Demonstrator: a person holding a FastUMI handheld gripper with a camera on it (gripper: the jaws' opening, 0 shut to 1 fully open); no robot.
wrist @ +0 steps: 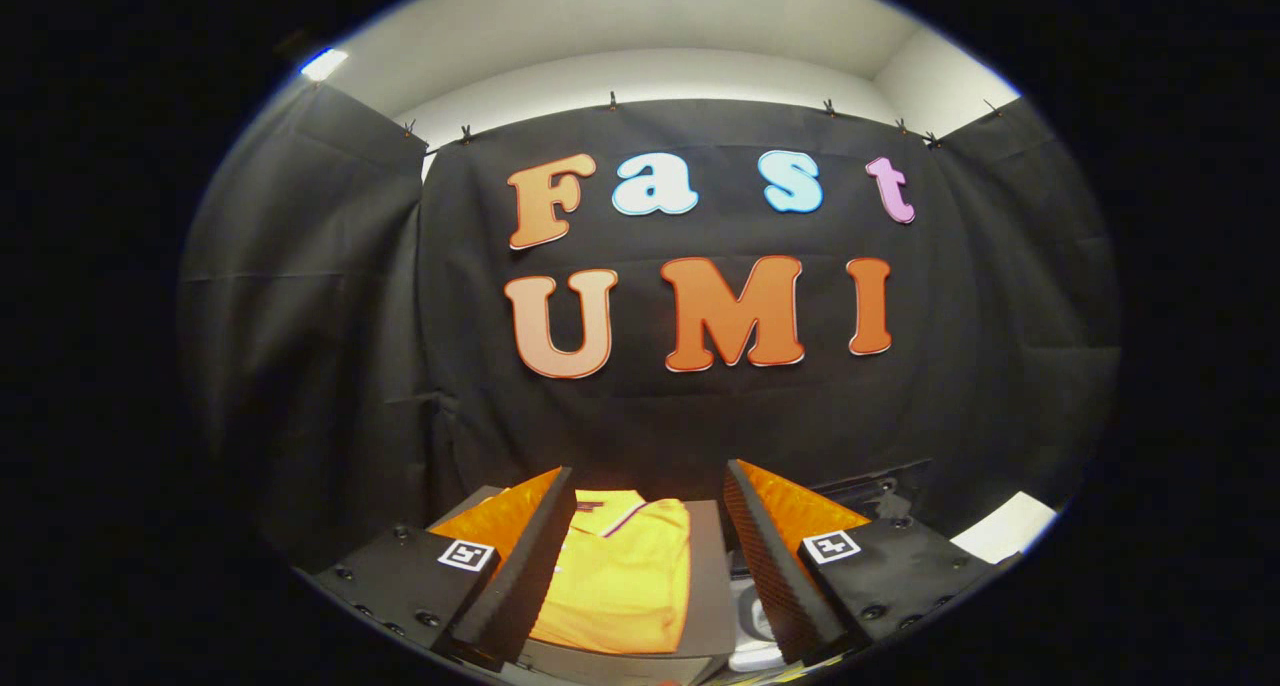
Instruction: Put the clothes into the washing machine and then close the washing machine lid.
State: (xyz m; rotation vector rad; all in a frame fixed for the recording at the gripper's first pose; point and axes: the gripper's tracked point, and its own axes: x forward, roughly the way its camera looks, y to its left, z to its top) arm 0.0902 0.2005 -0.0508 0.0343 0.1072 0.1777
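- The yellow shirt (622,574) is the landmark: a folded polo-type garment with a collar showing a dark and red trim at its far end, lying flat on a grey platform (708,586).
- The gripper (648,566) hangs above the shirt with its 2 fingers spread wide apart, holding nothing; the shirt shows in the gap between them, below and slightly ahead.
- The shirt's long axis runs away from the camera, roughly in line with the fingers, collar at the far end and hem nearest.
- The shirt sits closer to the left finger than to the right one; a strip of bare grey platform lies to the right of the shirt, before the right finger.
- To the right of the shirt, past the platform's edge and lower down, is a white, rounded object (752,621); what it is cannot be told, and it may be part of the washing machine.
- Beyond the shirt's collar end the platform stops close to the black cloth wall, so there is little room past that end.
- Judgement: the task is at its start, with the shirt not yet picked up and no lid in sight.
- Judgement: the next move calls for lowering straight down, shifted a little left, to pinch the fabric across its short axis.
- Risk: flat cloth may slip, or only the top layer may lift.
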